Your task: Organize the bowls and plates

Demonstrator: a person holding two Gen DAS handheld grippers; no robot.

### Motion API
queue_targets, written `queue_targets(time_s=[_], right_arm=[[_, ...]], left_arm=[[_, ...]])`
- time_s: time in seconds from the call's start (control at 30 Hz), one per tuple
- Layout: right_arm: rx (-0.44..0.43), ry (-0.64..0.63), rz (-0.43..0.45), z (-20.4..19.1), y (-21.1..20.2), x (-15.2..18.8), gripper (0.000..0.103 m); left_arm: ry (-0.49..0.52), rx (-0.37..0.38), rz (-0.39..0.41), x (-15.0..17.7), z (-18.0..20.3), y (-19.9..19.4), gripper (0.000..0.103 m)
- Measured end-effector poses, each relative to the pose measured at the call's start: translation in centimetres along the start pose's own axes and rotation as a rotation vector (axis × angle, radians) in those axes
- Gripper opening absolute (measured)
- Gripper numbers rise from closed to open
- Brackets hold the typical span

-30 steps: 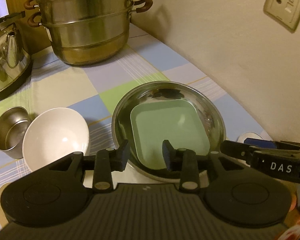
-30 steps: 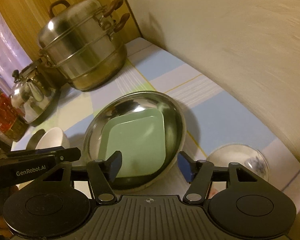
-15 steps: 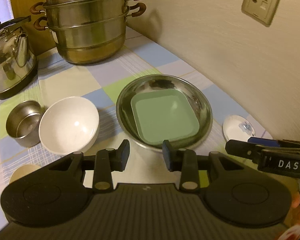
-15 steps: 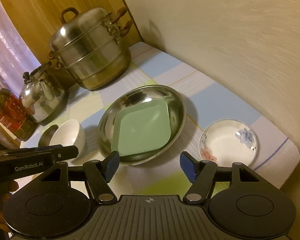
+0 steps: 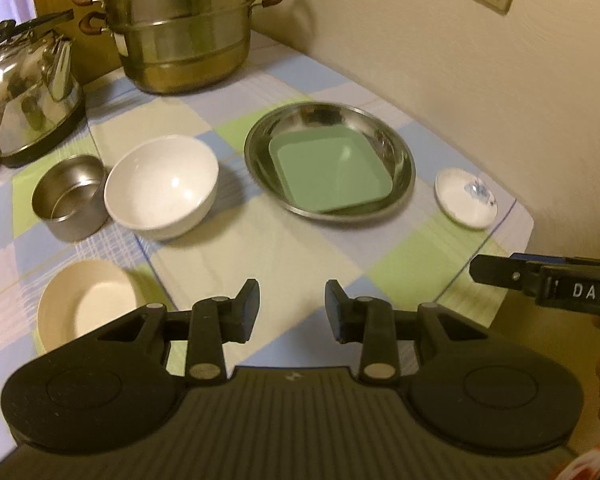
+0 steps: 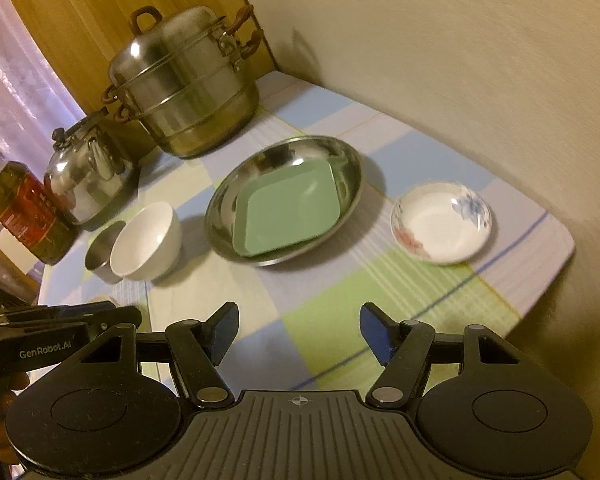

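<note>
A green square plate (image 5: 330,174) (image 6: 288,212) lies inside a round steel dish (image 5: 400,152) (image 6: 348,160) mid-table. A white bowl (image 5: 162,190) (image 6: 146,236) stands left of it, touching a small steel cup (image 5: 70,196) (image 6: 100,256). A small white floral dish (image 5: 466,204) (image 6: 440,222) sits right of the steel dish near the table's edge. A cream bowl (image 5: 86,304) sits near the front left. My left gripper (image 5: 292,314) and right gripper (image 6: 298,334) are open and empty, held back above the table's front, apart from every dish.
A stacked steel steamer pot (image 5: 184,28) (image 6: 188,84) stands at the back by the wall. A steel kettle (image 5: 30,84) (image 6: 88,176) sits at the back left, with an oil bottle (image 6: 24,212) beside it. The checked tablecloth (image 5: 284,248) ends at the right edge.
Both grippers have pulled back and up from the steel dish. The green plate stays in the dish. The floral dish and cream bowl have come into view.
</note>
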State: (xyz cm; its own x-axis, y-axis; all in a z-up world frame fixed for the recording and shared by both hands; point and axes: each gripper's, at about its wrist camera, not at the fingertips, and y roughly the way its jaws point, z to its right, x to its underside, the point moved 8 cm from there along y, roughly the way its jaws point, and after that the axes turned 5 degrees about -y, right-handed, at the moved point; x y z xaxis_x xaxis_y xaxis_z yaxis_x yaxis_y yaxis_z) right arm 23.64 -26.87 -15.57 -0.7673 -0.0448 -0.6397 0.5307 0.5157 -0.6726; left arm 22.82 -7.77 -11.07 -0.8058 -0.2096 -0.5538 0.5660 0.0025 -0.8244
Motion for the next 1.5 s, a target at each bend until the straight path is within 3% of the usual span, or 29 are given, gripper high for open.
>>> queue_targets(time_s=[0.3,0.7,1.5], right_arm=[[0.016,0.015,-0.017,-0.6,-1.3,2.8,0.067],[0.037,0.028,-0.029,-0.6,-1.8,4.2,0.067],[0.124,0.108,-0.036,5.3,-1.9,3.6,0.067]], left_arm=[[0.012,0.018,-0.025,2.4,-0.7,-1.2,0.033],[0.032,0.053,-0.052,4.2,-0.5,-1.6,0.033],[0.082,0.16,-0.067,2.4,5.3,2.1,0.033]])
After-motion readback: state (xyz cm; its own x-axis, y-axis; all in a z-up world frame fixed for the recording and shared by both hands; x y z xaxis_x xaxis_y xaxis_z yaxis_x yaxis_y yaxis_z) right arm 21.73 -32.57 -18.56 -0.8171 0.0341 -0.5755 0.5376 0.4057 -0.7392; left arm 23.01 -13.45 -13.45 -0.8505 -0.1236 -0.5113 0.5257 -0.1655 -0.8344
